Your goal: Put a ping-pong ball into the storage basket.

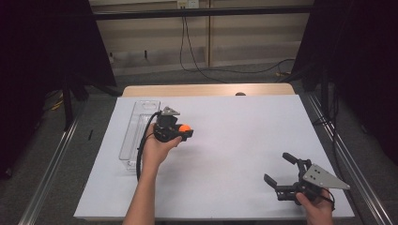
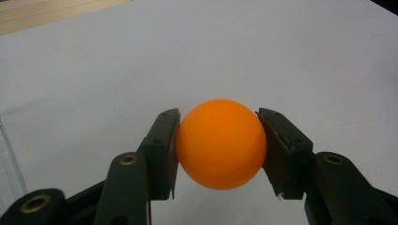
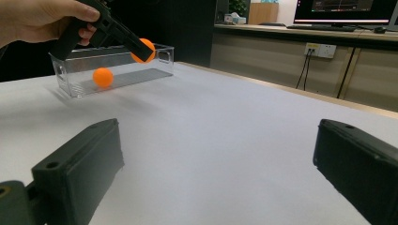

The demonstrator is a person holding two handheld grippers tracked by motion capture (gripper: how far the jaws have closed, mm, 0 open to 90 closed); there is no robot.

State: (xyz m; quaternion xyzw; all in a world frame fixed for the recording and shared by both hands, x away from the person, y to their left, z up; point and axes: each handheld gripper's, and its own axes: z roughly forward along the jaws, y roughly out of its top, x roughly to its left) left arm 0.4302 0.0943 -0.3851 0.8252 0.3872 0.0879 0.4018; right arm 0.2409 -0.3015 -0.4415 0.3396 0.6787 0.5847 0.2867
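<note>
An orange ball (image 2: 220, 143) is pinched between the two black jaws of my left gripper (image 1: 184, 132), held a little above the white table sheet (image 1: 234, 131). The same ball (image 1: 185, 127) sits just right of a long clear plastic box (image 1: 133, 136). From the right gripper view, that held ball (image 3: 144, 49) hangs near the box's far end, and a second orange ball (image 3: 103, 77) lies inside the box (image 3: 70, 77). My right gripper (image 1: 278, 168) rests at the table's front right, jaws spread wide with nothing between them.
The white sheet covers most of the wooden table (image 1: 206, 89). Black metal rails (image 1: 51, 159) run along both sides of the table. A cable (image 1: 141, 150) trails from the left gripper across the box's near end.
</note>
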